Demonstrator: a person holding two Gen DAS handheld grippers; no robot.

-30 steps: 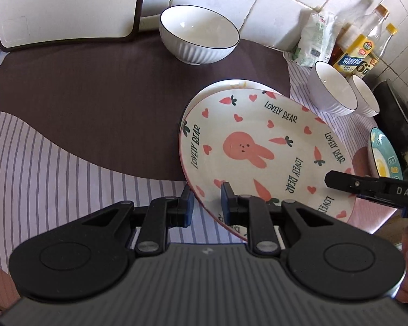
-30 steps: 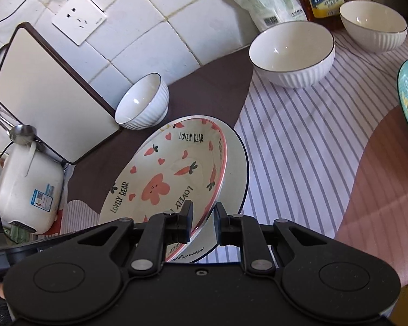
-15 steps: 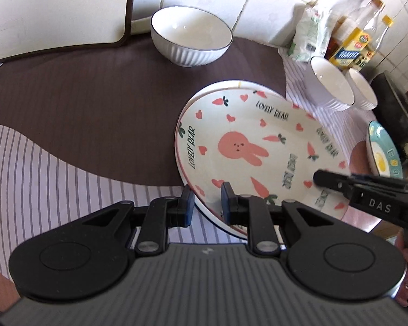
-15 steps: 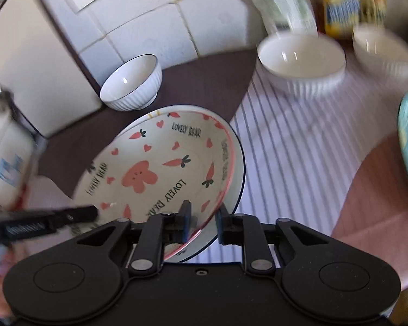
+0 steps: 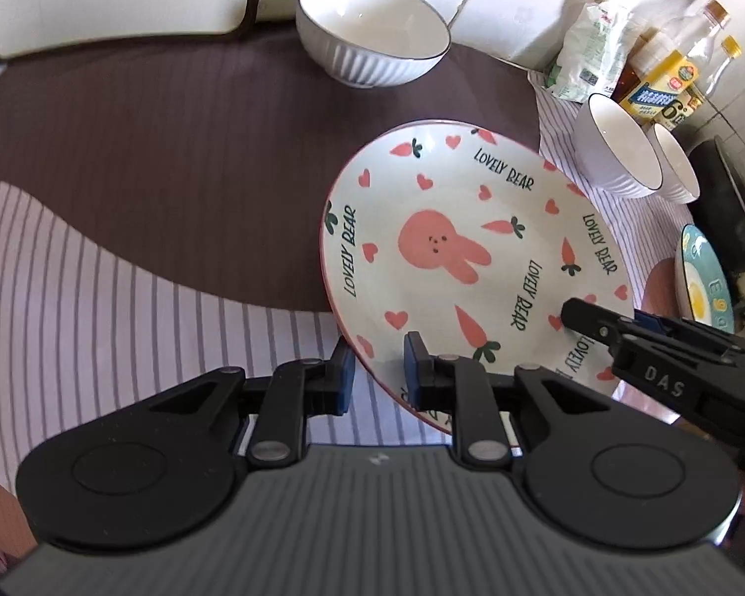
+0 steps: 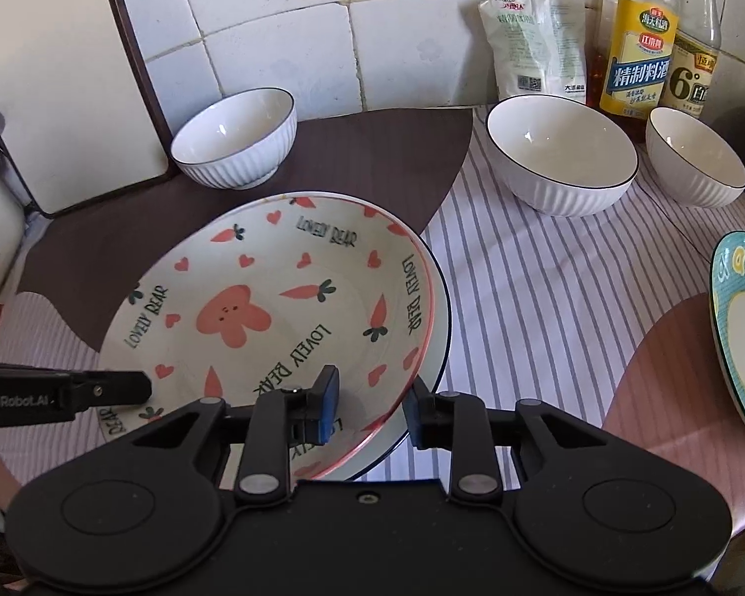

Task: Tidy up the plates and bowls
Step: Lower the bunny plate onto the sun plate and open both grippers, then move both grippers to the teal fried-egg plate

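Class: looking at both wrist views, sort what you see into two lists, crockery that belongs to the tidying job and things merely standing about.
Job: rabbit plate, blue-rimmed plate beneath, three white bowls, teal plate.

Standing about: bottles, packet, cutting board.

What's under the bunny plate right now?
A second plate sits under the bunny plate: only its white, dark-edged rim shows along the right side in the right wrist view. The rest of it is covered, as is the cloth beneath.

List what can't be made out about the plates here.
- Right wrist: lower plate shows only its dark rim; bunny plate covers its pattern.
- Left wrist: bunny plate hides it entirely.
- Right wrist: egg plate cut by frame edge.
- Left wrist: left gripper contact unclear; rim blocks pads.
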